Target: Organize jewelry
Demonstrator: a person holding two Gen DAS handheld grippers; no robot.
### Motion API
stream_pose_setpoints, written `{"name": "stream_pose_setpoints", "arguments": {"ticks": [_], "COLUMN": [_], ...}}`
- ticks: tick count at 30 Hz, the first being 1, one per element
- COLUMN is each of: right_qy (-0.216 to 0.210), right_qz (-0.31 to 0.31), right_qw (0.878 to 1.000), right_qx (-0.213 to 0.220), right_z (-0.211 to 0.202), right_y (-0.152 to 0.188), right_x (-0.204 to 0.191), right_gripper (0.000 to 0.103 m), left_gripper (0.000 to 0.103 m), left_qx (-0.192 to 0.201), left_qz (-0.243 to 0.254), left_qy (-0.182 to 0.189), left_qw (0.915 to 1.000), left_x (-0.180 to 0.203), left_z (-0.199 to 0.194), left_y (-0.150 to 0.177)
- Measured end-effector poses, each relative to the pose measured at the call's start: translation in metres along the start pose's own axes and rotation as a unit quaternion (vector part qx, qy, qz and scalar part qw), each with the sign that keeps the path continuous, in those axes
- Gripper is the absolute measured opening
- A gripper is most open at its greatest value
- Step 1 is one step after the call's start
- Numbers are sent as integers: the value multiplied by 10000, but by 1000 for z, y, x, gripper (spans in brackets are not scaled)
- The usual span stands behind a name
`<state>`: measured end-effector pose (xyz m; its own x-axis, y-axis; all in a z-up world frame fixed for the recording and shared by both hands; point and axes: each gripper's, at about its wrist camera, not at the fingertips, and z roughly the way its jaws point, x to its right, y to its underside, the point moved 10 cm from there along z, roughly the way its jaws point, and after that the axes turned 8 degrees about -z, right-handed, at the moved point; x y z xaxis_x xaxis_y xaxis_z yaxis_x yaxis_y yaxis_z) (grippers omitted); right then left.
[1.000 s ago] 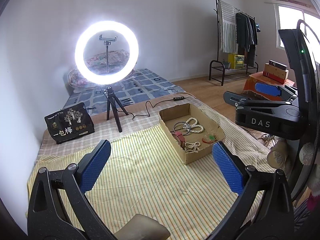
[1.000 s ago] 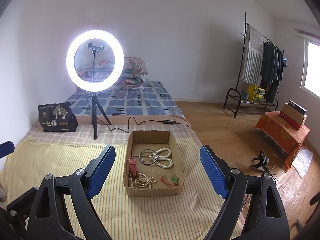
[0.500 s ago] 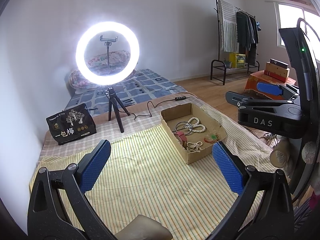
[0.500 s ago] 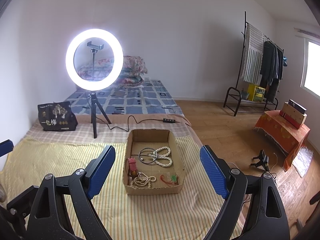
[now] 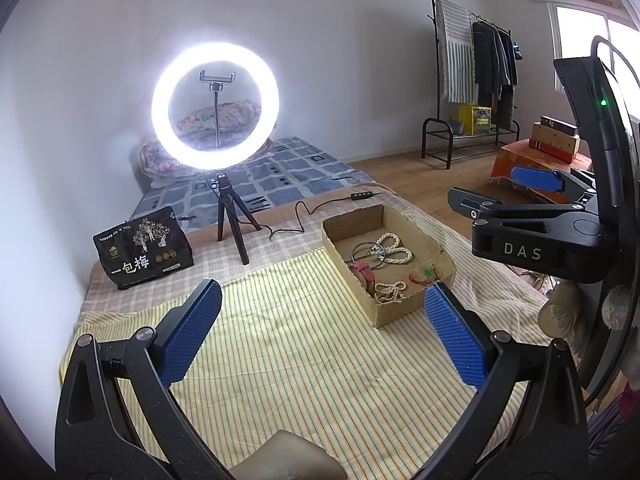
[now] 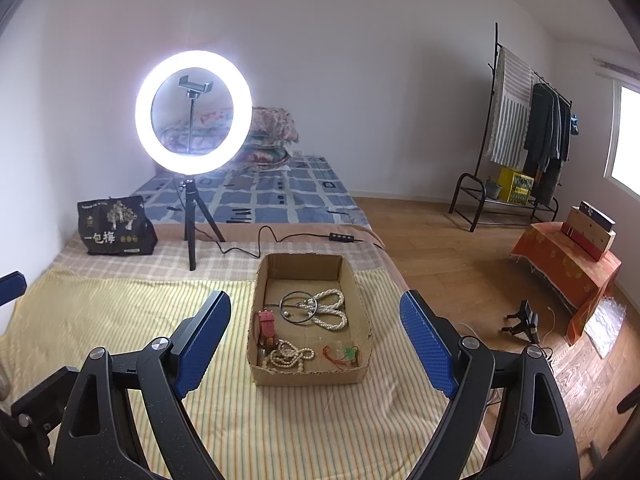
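A shallow cardboard box (image 6: 308, 376) lies on the yellow striped cloth (image 6: 120, 320). In it are a white bead necklace (image 6: 330, 310), a black ring (image 6: 298, 308), a red strap (image 6: 266, 326), a coil of pale beads (image 6: 288, 358) and a red-and-green charm (image 6: 342, 354). My right gripper (image 6: 316, 342) hovers just short of the box, open and empty. The left gripper (image 5: 324, 334) is open too, over bare cloth, with the box (image 5: 400, 316) ahead to its right. The right gripper's black body (image 5: 536, 236) shows at the right edge of the left wrist view.
A lit ring light on a tripod (image 6: 192, 224) stands behind the box, its cable (image 6: 280, 240) trailing right. A black printed bag (image 6: 114, 228) sits at the back left. Wooden floor (image 6: 460, 280) drops off right of the cloth, with a clothes rack (image 6: 520, 140) and an orange-draped stand (image 6: 568, 272).
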<state>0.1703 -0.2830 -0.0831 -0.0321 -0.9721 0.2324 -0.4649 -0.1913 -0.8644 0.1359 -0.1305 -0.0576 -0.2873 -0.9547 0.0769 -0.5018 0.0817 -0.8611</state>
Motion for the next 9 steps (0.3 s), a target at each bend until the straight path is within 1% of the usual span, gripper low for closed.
{"name": "stream_pose_setpoints", "arguments": {"ticks": [9], "right_qy": [8], "right_qz": [8], "right_qw": [10000], "right_qx": [-39], "right_z": [1], "right_y": [2], "right_x": [0], "right_gripper": [87], "left_gripper": [103], "left_qx": [-20], "left_qz": [113], "left_qy": [-23], "left_qw": [9999], "left_x": [-6], "left_z": [5], "left_y": [4]}}
